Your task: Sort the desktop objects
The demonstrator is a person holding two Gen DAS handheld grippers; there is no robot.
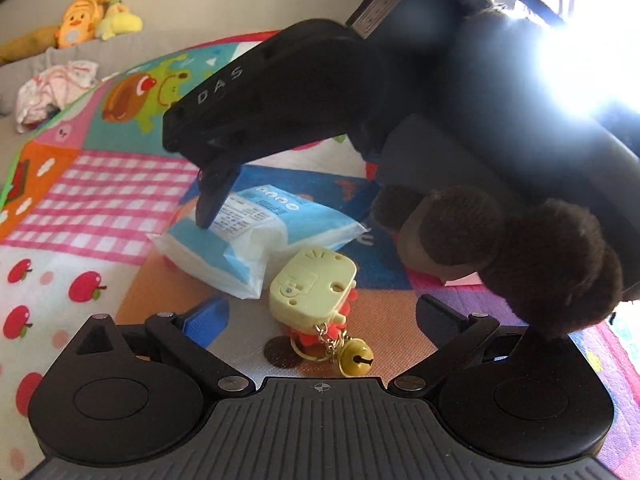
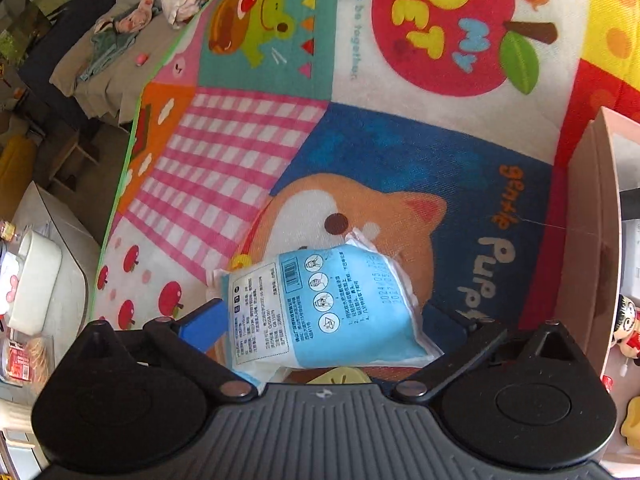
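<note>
The step in hand looks like the start of a pick: the right gripper (image 2: 324, 316) hangs steeply over the blue-and-white packet (image 2: 320, 312), a sealed pouch with printed instructions, and its jaws stand wide apart with the packet lying between them, nothing pressed; in the left wrist view one dark fingertip (image 1: 212, 208) of that gripper seems to touch the packet's upper face, though contact cannot be told for sure; the left gripper (image 1: 320, 316) is likewise spread wide and holds nothing, with the pale yellow toy keychain (image 1: 314, 288) and its small brass bell (image 1: 356, 358) lying between its fingers on the patchwork play mat (image 2: 248, 152); the packet lies flat on the mat just beside the keychain; the next move likely calls for closing squarely across the packet's width, since the soft film may slip or crumple; a pinkish open box (image 2: 592, 216) stands at the mat's right edge, its inside mostly out of view; a brown plush toy (image 1: 520, 248) rests near the left gripper.
</note>
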